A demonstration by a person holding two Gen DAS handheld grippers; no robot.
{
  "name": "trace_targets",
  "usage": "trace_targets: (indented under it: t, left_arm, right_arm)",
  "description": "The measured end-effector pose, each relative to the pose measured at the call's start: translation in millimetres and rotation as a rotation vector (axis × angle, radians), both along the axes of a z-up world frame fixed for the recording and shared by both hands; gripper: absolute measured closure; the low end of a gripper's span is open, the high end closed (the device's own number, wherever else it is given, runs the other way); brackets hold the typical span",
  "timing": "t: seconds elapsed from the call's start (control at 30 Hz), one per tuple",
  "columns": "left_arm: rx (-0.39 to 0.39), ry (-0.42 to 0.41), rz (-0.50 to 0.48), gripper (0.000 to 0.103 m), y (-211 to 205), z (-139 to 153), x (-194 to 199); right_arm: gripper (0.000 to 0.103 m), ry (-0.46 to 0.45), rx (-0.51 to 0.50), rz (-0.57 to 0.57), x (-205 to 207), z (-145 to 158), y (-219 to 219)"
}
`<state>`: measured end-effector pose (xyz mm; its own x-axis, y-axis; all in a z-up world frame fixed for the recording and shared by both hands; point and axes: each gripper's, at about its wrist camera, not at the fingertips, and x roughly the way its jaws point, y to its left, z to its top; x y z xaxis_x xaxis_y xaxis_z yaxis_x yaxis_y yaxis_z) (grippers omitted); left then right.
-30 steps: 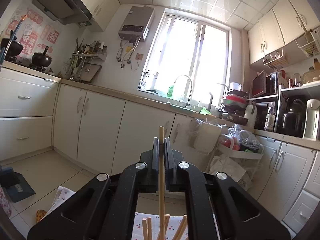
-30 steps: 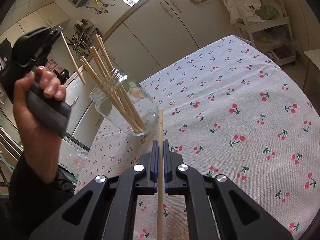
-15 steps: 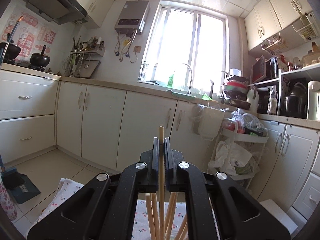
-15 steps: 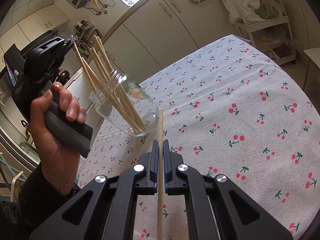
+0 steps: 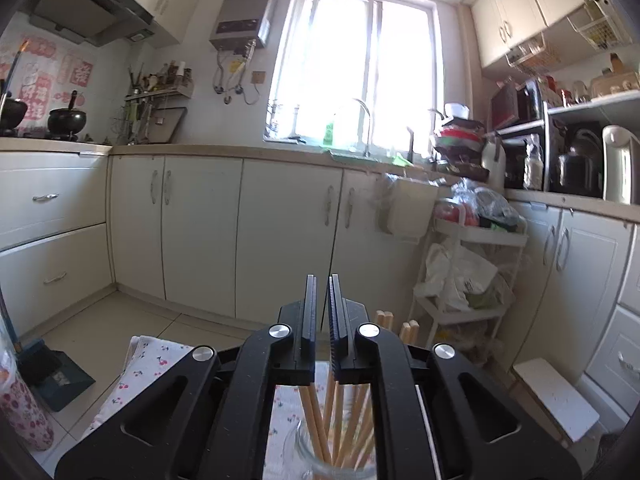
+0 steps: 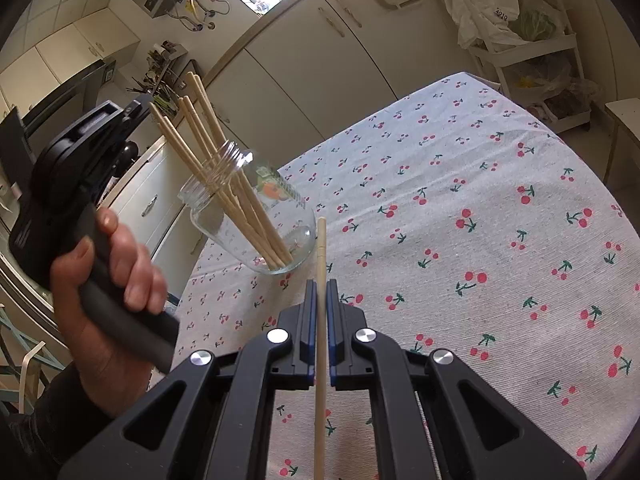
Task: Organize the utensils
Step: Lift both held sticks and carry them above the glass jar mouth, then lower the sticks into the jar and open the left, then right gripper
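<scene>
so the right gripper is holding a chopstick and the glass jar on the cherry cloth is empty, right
Not quite. The right gripper does hold a chopstick, but the jar on the cherry cloth is not empty: it holds a bundle of chopsticks. The right wrist view shows it.

Our left gripper (image 5: 322,308) points nearly level, its two fingers (image 5: 310,320) drawn close with only a narrow slit between them and nothing in that slit. In the right wrist view our left hand (image 6: 108,276) wraps the left gripper's dark handle, thumb uppermost, knuckles curled round the grip, a dark sleeve (image 6: 48,420) covering the wrist below. Our right gripper (image 6: 321,312) tilts downward, its fingers (image 6: 310,320) pressed from both sides on a single chopstick (image 6: 320,360) that runs straight along between them.
</scene>
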<state>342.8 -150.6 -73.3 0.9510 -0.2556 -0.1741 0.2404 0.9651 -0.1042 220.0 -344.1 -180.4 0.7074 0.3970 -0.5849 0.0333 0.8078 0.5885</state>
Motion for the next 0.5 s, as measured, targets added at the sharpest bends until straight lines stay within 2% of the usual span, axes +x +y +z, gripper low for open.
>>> trace_targets:
  t: [0.07, 0.13, 0.2, 0.37, 0.43, 0.5]
  left_arm:
    - [0.000, 0.010, 0.002, 0.092, 6.9, 1.8, -9.0]
    - [-0.010, 0.018, 0.009, 0.080, 16.8, 2.9, -18.9]
    - [-0.019, 0.037, 0.024, 0.064, 29.0, -0.4, -31.1]
    - [0.027, 0.158, 0.027, 0.055, 46.9, -25.2, -48.4]
    - [0.031, 0.211, 0.025, 0.049, 53.0, -35.3, -54.6]
    - [0.027, 0.258, 0.029, 0.036, 59.8, -46.2, -59.7]
  right_arm:
    - [0.097, -0.001, -0.001, -0.002, -0.3, 0.1, -0.2]
    - [0.097, -0.001, 0.000, -0.005, -0.8, 0.1, -0.7]
    - [0.097, -0.003, 0.001, -0.010, -1.6, 0.6, -1.3]
    - [0.097, -0.015, -0.010, -0.014, -3.1, 3.5, 0.0]
    - [0.097, -0.033, -0.012, -0.033, -6.7, 8.0, -1.1]
    - [0.097, -0.053, 0.017, -0.049, -9.3, 12.9, -3.1]
